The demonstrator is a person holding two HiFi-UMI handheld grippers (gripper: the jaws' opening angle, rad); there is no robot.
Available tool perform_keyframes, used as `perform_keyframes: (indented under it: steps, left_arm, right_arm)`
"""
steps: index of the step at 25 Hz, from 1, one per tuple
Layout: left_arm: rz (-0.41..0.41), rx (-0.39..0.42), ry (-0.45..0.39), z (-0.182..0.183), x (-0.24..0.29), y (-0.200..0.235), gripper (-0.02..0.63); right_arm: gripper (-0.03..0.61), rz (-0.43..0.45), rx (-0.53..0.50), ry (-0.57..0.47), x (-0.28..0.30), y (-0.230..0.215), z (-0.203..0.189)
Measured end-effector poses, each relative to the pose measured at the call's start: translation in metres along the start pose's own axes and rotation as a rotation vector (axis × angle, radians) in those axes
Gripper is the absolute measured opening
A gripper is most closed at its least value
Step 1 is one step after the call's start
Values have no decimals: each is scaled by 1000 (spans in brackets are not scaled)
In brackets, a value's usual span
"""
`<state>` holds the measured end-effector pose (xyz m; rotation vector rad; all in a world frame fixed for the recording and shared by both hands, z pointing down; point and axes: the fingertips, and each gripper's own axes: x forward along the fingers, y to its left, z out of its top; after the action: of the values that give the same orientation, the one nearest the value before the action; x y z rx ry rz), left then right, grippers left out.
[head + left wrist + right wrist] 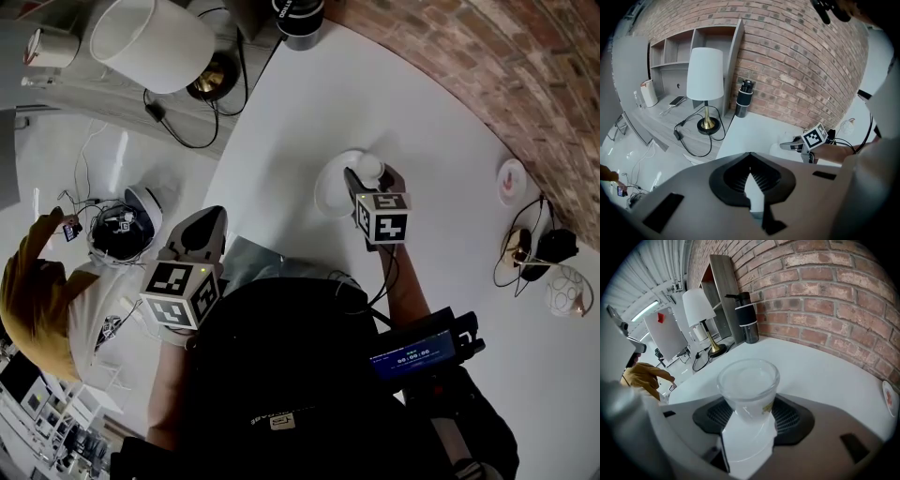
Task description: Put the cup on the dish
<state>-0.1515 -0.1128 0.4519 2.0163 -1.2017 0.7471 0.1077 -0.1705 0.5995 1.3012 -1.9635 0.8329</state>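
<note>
A clear glass cup (371, 169) (749, 383) sits upright between the pads of my right gripper (368, 180) (749, 404), which is shut on it. In the head view the cup hangs over the round white dish (330, 192) on the white table (431, 103); whether it touches the dish I cannot tell. The left gripper view shows the right gripper's marker cube (813, 136) above that dish (779, 151). My left gripper (199, 234) (750, 161) hangs off the table's left edge, its jaws together with nothing between them.
A white-shaded lamp (155, 42) (705, 75) and a black bottle (300, 21) (749, 317) stand at the back by the brick wall (487, 56). A small saucer (511, 180), cables with black plugs (539, 248) and a patterned white ball (568, 292) lie at the table's right.
</note>
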Motion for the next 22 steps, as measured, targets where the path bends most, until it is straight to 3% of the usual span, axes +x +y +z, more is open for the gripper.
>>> perform_keyframes:
  steps: [10,22]
  left_arm:
    - [-1,-13,30,-8,6,-2,6]
    - [7,-18,46,-11,5,1,6]
  right_arm:
    - [261,-6,-64,52,18,-4,-12]
    - [261,7,-70,64,29,5,-20]
